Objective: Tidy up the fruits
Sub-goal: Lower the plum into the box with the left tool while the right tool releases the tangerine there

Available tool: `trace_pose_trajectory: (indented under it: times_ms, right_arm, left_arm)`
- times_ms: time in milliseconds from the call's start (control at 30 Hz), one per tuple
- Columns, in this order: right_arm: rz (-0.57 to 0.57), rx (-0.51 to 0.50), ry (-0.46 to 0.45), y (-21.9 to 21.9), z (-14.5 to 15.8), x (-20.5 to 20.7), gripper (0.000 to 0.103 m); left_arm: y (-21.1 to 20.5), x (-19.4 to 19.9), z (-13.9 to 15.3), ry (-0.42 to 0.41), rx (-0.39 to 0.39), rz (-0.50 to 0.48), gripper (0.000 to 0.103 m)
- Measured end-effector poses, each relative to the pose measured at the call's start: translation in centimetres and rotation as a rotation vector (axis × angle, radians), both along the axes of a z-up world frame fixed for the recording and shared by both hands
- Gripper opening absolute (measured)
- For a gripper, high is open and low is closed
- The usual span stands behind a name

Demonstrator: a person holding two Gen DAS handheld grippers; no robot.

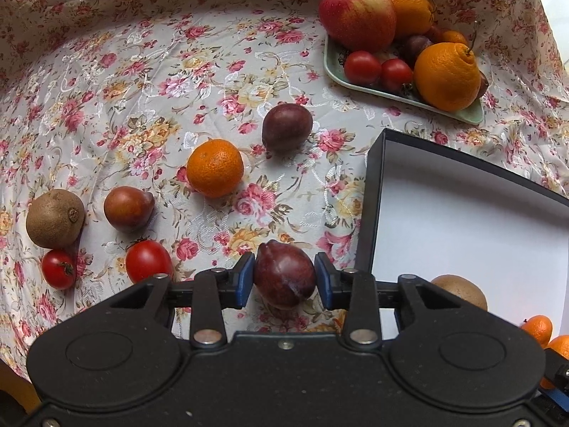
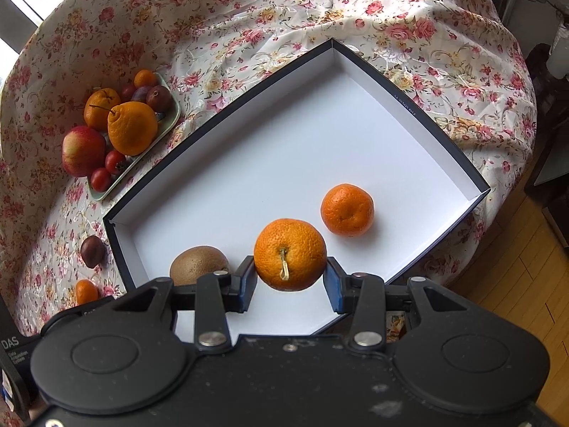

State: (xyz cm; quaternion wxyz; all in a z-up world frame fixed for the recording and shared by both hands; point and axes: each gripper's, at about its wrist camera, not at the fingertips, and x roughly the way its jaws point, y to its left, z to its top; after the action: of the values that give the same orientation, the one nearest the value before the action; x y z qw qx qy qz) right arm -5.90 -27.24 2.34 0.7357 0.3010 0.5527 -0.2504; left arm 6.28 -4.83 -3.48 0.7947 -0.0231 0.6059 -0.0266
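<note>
My left gripper [image 1: 284, 279] is shut on a dark purple plum [image 1: 284, 272], just above the floral cloth, left of the black-rimmed white box [image 1: 462, 220]. My right gripper [image 2: 291, 277] is shut on a tangerine [image 2: 290, 252] and holds it over the box floor [image 2: 284, 142]. In the box lie another tangerine [image 2: 347, 209] and a kiwi [image 2: 197, 263]. Loose on the cloth in the left wrist view are a plum [image 1: 287, 127], a tangerine [image 1: 215, 167], a brownish plum [image 1: 128, 208], a kiwi [image 1: 55, 217] and two tomatoes [image 1: 147, 259].
A green tray [image 1: 409, 96] at the back right holds an apple [image 1: 357, 16], oranges, tomatoes and plums; it also shows in the right wrist view [image 2: 167, 121]. A plum [image 2: 92, 251] and a tangerine [image 2: 86, 291] lie left of the box. The table edge and wooden floor [image 2: 515, 284] are at right.
</note>
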Motion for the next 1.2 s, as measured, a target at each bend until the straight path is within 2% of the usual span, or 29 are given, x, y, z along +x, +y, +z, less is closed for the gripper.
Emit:
trace_pose_trajectory:
  times_ms: [167,367,667,800,967,1133,1200]
  right_arm:
    - [-0.049,-0.005,-0.004,-1.7,0.1,-0.7,0.043]
    - [-0.119,-0.033,0.014,-4.6,-0.3,-1.7,0.043]
    - [-0.174,-0.101,0.036,-7.1,-0.5,-2.2,0.043]
    - [-0.146,-0.121,0.036,-7.0,-0.6,-1.3,0.043]
    - [-0.142,-0.159,0.041,-7.0,-0.4,-0.5,0.043]
    - [-0.189,-0.166,0.041,-7.6,-0.4,-0.1,0.043]
    - [-0.206,-0.188,0.034,-7.6,-0.2,0.0,0.042]
  left_arm:
    - [-2.0,-0.5,3.4,-0.120,-0.001,-0.047,0.045]
    - [-6.2,-1.1,4.8,-0.195,0.007,-0.181,0.045]
    - [-11.6,-2.0,4.9,-0.185,-0.041,-0.324,0.045]
    - [-13.1,-2.4,4.7,-0.187,-0.035,-0.370,0.045]
    - [-13.6,-1.9,4.5,-0.181,-0.043,-0.384,0.045]
    - [-13.8,-1.3,4.5,-0.189,-0.039,-0.385,0.046]
    - [-13.8,-1.1,4.4,-0.184,-0.042,-0.385,0.051]
